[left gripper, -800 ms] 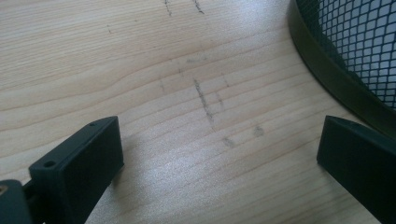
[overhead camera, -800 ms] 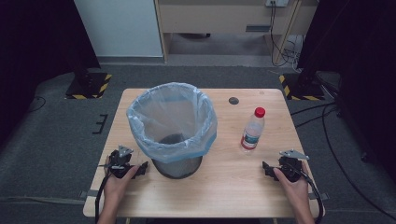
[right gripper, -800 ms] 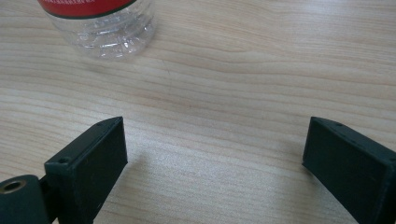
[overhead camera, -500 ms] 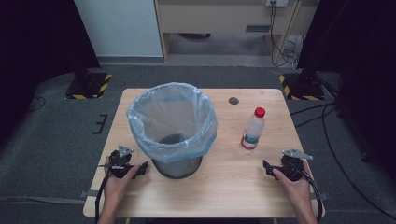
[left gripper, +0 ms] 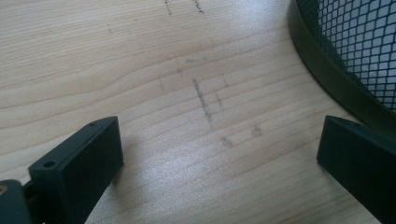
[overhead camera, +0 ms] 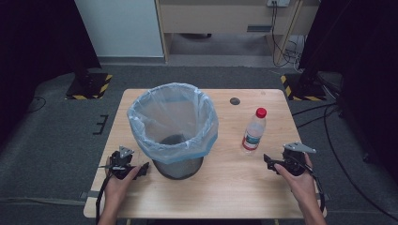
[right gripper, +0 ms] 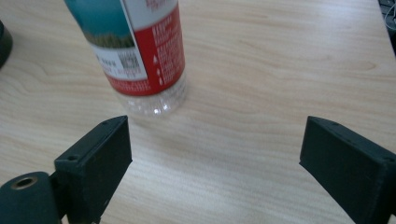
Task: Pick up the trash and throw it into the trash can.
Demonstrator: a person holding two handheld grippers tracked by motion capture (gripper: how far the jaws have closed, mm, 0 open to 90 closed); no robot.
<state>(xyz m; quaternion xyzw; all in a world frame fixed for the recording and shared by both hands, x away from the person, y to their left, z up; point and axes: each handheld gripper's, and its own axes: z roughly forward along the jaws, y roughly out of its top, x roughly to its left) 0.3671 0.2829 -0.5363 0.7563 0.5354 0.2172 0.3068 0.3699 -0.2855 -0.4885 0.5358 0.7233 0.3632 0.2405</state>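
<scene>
Red-and-teal bottle label (right gripper: 140, 44), print unreadable

A: The bottle (overhead camera: 254, 131) stands upright on the wood, right of the bin (overhead camera: 174, 130) and apart from it.

B: Looks?

A: Clear plastic, red cap, a teal, white and red label; in the right gripper view its base (right gripper: 156, 100) sits flat.

B: And the bin?

A: Upright black mesh, lined with a pale blue bag folded over the rim.
</scene>
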